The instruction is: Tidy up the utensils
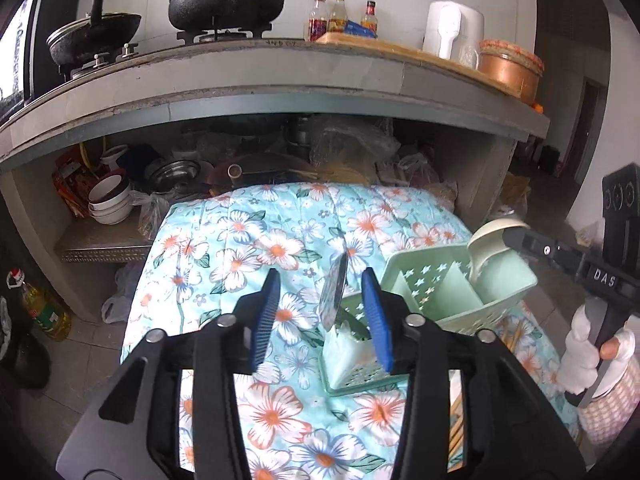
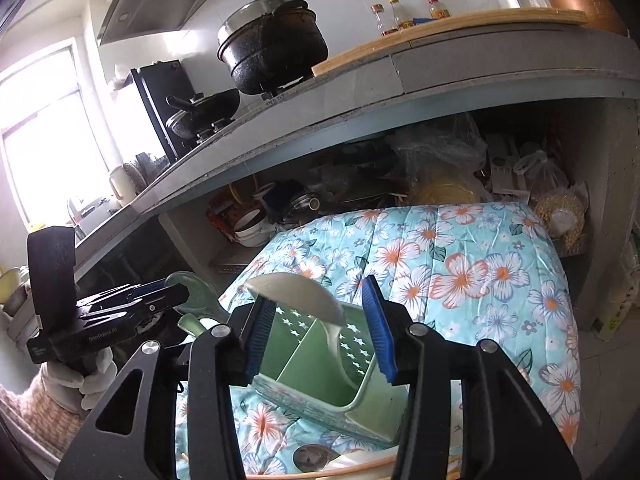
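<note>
A pale green utensil caddy (image 1: 506,280) with star cut-outs and dividers stands on the floral cloth (image 1: 248,240). My left gripper (image 1: 320,320) is open. A shiny metal spoon (image 1: 334,292) stands upright in the caddy's near compartment between the blue pads, with a gap on each side. My right gripper (image 2: 318,332) is open too. A cream spoon (image 2: 300,292) leans between its pads, bowl up and handle down inside the caddy (image 2: 360,408). The left wrist view shows the right gripper (image 1: 510,236) beside the cream spoon (image 1: 488,240). The right wrist view shows the left gripper (image 2: 176,294) at far left.
Wooden chopsticks (image 1: 512,336) and another metal spoon (image 2: 312,456) lie on the cloth near the caddy. Behind is a grey counter (image 1: 280,76) with pots, sauce bottles and a kettle. The shelf under it holds stacked bowls (image 1: 110,200) and bags. An oil bottle (image 1: 44,308) stands on the floor.
</note>
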Motion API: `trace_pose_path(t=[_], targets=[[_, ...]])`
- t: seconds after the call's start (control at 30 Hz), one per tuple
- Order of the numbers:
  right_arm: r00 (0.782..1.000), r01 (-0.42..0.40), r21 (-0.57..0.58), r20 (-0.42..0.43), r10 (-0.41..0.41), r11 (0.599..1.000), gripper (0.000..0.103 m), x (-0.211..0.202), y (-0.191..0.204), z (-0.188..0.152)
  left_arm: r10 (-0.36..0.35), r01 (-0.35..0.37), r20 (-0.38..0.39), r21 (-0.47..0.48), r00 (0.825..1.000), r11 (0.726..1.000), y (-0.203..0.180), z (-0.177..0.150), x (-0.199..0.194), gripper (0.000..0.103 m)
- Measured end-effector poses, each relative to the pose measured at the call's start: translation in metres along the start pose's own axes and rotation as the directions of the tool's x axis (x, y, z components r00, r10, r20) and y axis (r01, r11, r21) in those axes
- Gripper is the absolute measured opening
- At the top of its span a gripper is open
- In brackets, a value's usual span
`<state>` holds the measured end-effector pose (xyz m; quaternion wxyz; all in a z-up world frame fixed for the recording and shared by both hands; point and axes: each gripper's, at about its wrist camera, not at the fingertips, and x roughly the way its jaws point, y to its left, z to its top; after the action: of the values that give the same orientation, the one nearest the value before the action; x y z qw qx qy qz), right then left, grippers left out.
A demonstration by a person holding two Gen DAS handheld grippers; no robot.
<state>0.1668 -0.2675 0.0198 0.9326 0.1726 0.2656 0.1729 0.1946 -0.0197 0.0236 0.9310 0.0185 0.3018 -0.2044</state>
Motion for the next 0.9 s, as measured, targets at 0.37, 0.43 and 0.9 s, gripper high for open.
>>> trace_pose_path(t=[0.37, 0.43, 0.9], targets=[[0.996, -0.005, -0.012, 0.089, 0.006, 1.000, 0.061, -0.050, 0.014, 0.005, -0.034, 0.040, 0.109, -0.060, 0.994, 0.997, -0.002, -0.008, -0.042, 0.058], [0.995, 0.014, -0.015, 0.099, -0.012, 1.000, 0.066, -0.060, 0.019, 0.002, -0.044, 0.051, 0.121, -0.060, 0.992, 0.997, -0.004, -0.012, -0.051, 0.059], [0.970, 0.240, 0.018, 0.037, -0.240, 0.971, 0.097, -0.098, 0.032, -0.059, -0.174, 0.174, -0.008, -0.045, 0.985, 0.984, -0.038, -0.063, -0.049, 0.060]])
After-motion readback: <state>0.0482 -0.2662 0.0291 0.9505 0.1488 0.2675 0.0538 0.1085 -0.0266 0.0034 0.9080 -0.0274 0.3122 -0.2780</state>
